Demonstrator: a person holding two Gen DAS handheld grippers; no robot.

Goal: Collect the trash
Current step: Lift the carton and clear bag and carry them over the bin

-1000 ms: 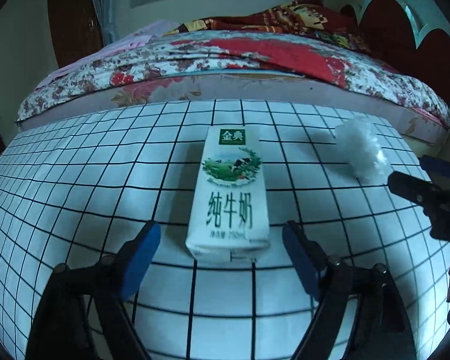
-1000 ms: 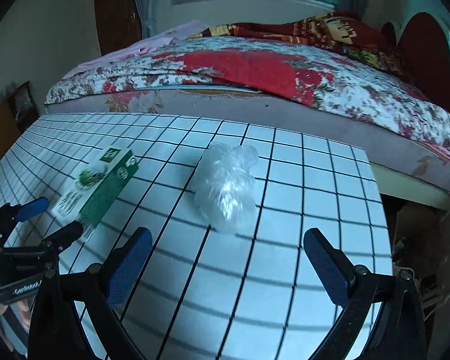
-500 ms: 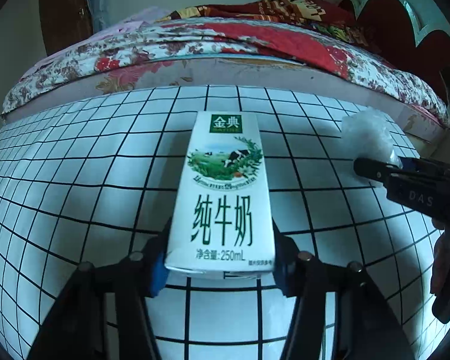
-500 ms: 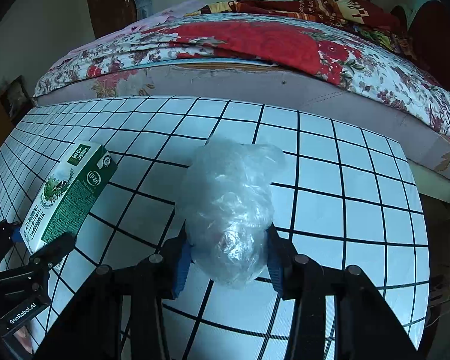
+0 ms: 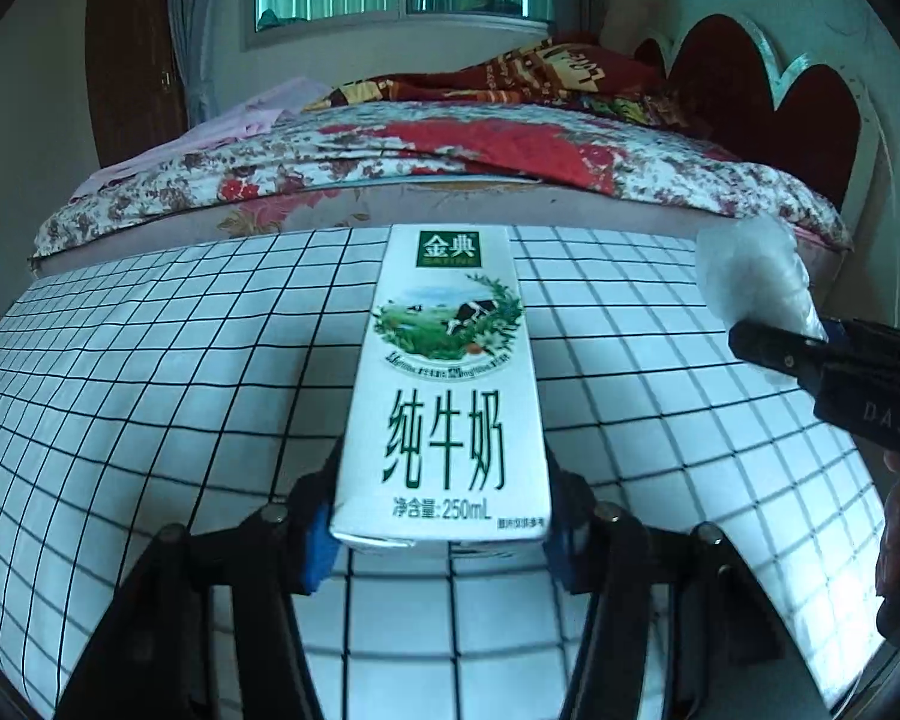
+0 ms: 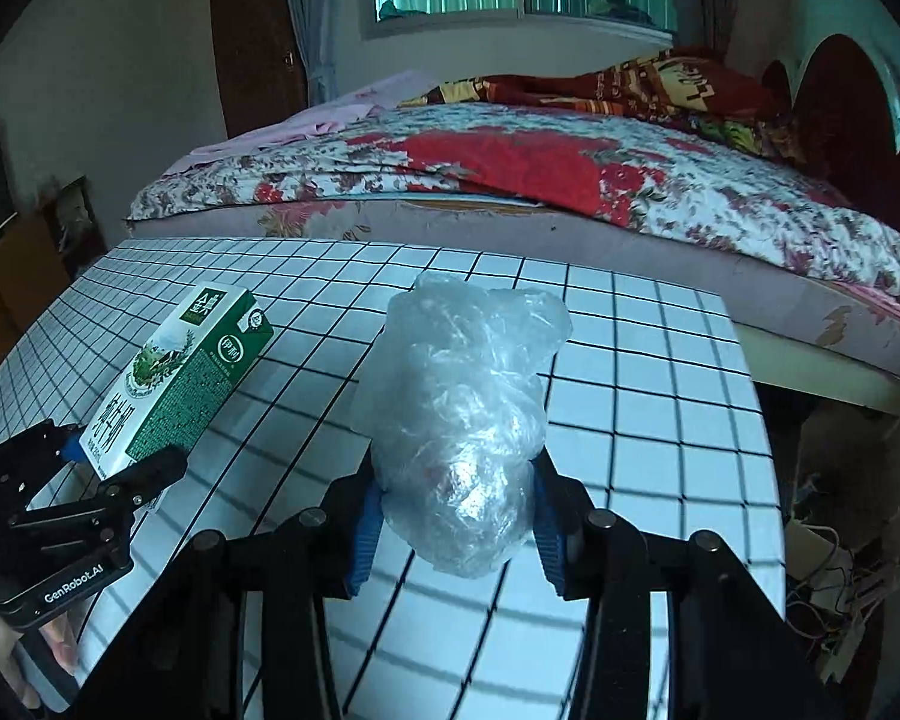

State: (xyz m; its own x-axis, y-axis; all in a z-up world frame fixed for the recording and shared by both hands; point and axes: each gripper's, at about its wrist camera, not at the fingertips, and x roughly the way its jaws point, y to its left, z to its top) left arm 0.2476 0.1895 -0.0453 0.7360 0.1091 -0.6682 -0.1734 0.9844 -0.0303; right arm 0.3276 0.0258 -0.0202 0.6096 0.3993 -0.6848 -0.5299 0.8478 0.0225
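Above the checked table, the left gripper clamps the milk carton by its bottom end; the right gripper pinches the crumpled plastic bag — both off the surface (presumably for carrying to a bin).

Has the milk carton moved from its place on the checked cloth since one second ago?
Yes. The milk carton, clamped in the left gripper, is lifted off the checked cloth, with its top now reaching the cloth's far edge.
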